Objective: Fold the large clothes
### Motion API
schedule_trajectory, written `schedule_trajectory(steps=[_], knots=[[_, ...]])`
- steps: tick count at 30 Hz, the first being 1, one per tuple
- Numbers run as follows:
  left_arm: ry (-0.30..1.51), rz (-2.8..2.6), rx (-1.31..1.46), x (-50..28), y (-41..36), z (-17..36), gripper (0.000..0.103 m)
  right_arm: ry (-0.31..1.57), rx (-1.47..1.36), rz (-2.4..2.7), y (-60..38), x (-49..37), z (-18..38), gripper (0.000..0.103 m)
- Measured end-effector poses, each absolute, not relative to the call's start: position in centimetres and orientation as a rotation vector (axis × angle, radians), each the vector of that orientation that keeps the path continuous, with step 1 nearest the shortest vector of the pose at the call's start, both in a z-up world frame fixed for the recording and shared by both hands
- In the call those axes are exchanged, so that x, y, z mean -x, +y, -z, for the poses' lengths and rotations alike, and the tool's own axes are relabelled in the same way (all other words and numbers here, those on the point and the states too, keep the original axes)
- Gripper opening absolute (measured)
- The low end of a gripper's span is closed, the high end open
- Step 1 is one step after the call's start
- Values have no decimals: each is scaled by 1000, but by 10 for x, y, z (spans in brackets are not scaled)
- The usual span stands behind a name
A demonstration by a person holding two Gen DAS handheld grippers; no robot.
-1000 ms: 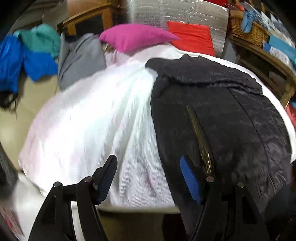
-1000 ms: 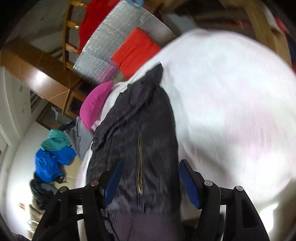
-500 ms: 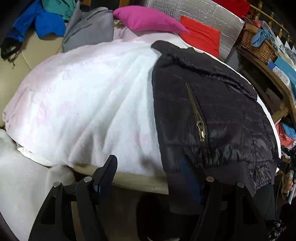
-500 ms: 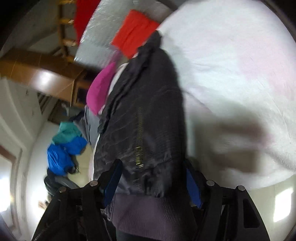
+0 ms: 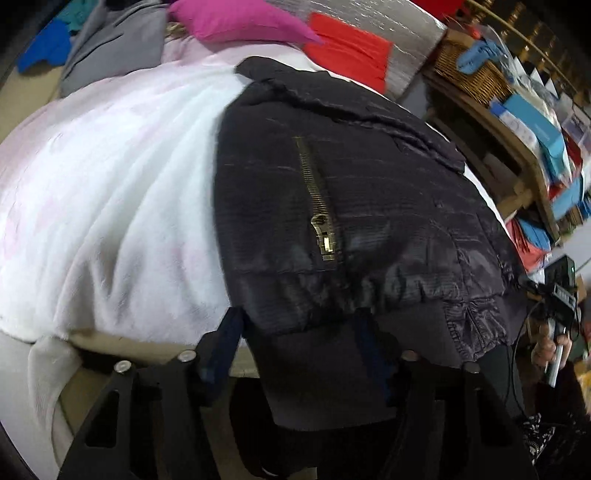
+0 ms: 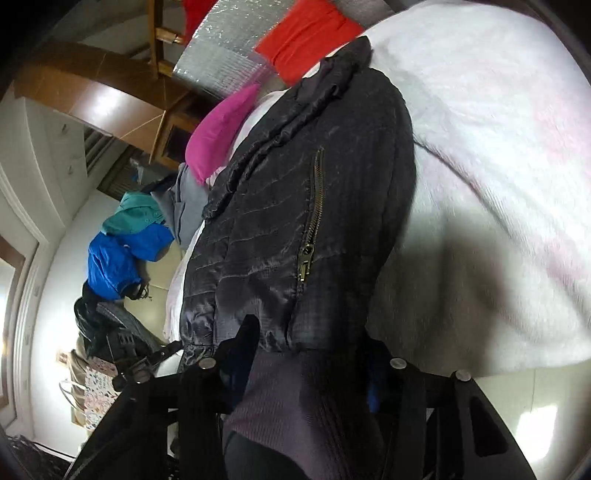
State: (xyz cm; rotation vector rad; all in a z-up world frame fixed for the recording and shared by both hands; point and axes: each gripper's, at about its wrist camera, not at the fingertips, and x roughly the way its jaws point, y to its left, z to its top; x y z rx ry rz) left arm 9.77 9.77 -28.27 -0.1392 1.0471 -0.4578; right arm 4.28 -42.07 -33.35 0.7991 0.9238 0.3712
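In the left wrist view, a black quilted jacket point(image 5: 354, 192) lies spread on a white fleece blanket point(image 5: 110, 192) that covers the bed, its collar toward 12 o'clock and its ribbed hem hanging over the near edge at 6 o'clock. A brass pocket zipper point(image 5: 318, 206) runs down its middle. The left hand-held gripper point(image 5: 299, 354) has its fingers set wide, with the hem between them; whether the pads press the cloth cannot be told. A magenta pillow point(image 5: 236, 20) and a red cushion point(image 5: 351, 51) sit at 12 o'clock, a grey garment point(image 5: 110, 48) at 11 o'clock, and a wicker basket point(image 5: 476, 74) on a wooden shelf at 2 o'clock.

In the right wrist view, the same jacket point(image 6: 295, 206) runs from 12 to 6 o'clock, with the blanket point(image 6: 498, 166) at 3 o'clock. The right hand-held gripper point(image 6: 306, 365) is also spread wide around the ribbed hem point(image 6: 295, 402); a firm grip cannot be confirmed. A blue garment point(image 6: 118, 258) lies at 9 o'clock.
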Motion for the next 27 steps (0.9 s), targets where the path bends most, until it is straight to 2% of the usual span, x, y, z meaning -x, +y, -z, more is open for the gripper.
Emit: schedule_trajectory(steps=[3, 6, 8, 10, 12, 15, 18, 22, 23, 24, 27], knots=[[1081, 446, 150, -104, 94, 290, 62, 995, -844, -344, -423, -46, 350, 51], [1095, 461, 175, -104, 99, 291, 62, 924, -778, -397, -410, -40, 331, 51], [1089, 488, 186, -104, 101, 288, 62, 912, -730, -401, -404, -41, 323, 42], [1074, 497, 193, -104, 102, 286, 53, 957, -709, -380, -401, -47, 328, 42], [1067, 486, 192, -105, 103, 287, 39, 1030, -735, -369, -399, -53, 342, 43], [1065, 492, 213, -105, 108, 287, 39, 994, -696, -388, -391, -50, 332, 43], [1092, 491, 207, -107, 107, 293, 47, 1000, -633, -380, -384, -51, 328, 43], [1066, 510, 184, -106, 103, 289, 47, 1036, -679, -351, -387, -52, 339, 44], [1063, 511, 190, -108, 101, 289, 42, 1026, -676, -348, -387, -50, 337, 45], [1062, 505, 194, -108, 102, 289, 31, 1025, -672, -346, -385, -51, 336, 45], [1052, 508, 228, -109, 108, 283, 25, 1019, -651, -337, -379, -54, 331, 45]])
